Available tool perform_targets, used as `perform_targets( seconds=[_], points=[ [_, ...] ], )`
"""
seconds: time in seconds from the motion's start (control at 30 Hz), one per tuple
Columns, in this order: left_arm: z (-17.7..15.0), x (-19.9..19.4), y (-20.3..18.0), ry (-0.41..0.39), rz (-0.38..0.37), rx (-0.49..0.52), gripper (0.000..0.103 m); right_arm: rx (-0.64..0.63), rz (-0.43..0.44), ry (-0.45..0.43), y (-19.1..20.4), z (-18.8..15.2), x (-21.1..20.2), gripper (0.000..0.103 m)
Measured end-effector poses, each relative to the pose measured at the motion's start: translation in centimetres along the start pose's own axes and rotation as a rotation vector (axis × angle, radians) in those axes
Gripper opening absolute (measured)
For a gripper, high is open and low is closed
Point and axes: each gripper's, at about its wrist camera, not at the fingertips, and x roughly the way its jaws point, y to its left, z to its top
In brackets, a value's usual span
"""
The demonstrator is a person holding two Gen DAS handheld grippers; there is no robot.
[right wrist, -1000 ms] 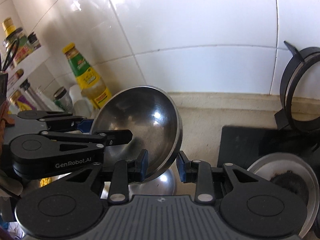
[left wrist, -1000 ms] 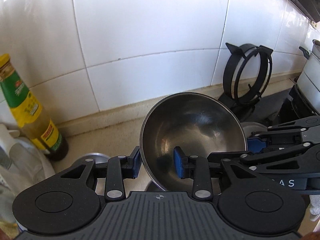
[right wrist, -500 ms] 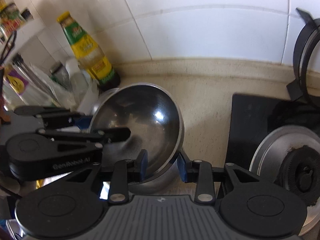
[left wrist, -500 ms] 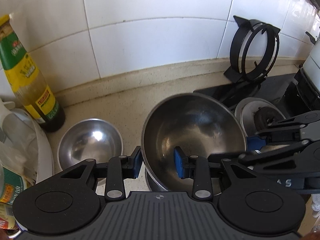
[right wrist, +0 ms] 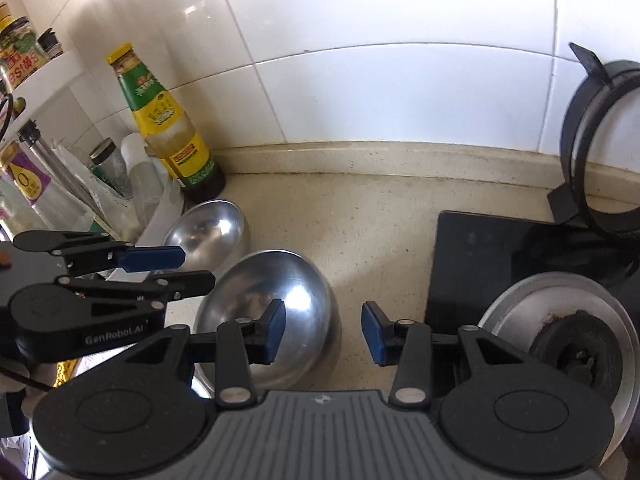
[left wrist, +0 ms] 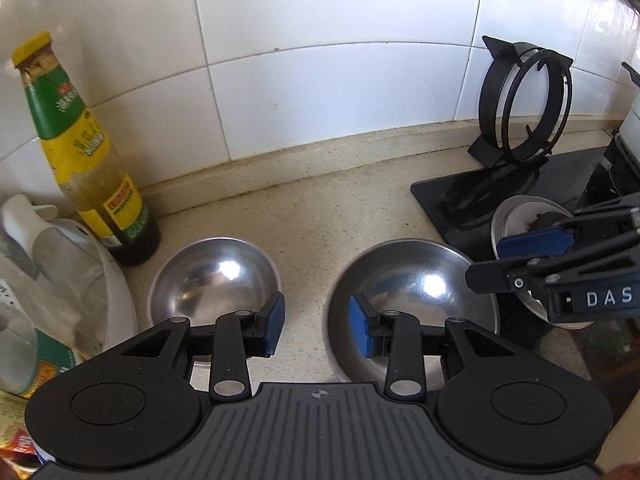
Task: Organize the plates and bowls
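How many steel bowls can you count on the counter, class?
2. The smaller bowl sits on the counter beside the sauce bottle. The larger bowl sits nearer the stove top. Another could be hidden below the grippers.

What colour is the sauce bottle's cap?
Yellow, on the sauce bottle; clearest in the right wrist view.

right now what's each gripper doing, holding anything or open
left gripper: open, holding nothing, above the two steel bowls.
right gripper: open, holding nothing, beside the larger bowl.
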Motion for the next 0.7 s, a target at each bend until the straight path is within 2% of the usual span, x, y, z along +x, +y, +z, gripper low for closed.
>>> perform_targets(
  seconds=[0.27, 0.6, 0.7],
  points=[
    [-0.8, -0.8, 0.7, -0.039, 0.079, 0.010, 0.059, -0.064, 0.030, 0.007, 2.4, 1.2, 1.1, 0.044],
    [-2.0, 0.1, 3.1, -0.011, 0.140, -0.057, 0.069, -0.140, 0.062, 0.025, 4.8, 3.0, 3.3, 0.044],
    [-2.5, 0.8, 3.6, 0.011, 0.158, -0.076, 0.069, -0.156, 0.070, 0.039, 5.3, 3.7, 4.6, 0.044]
  ],
)
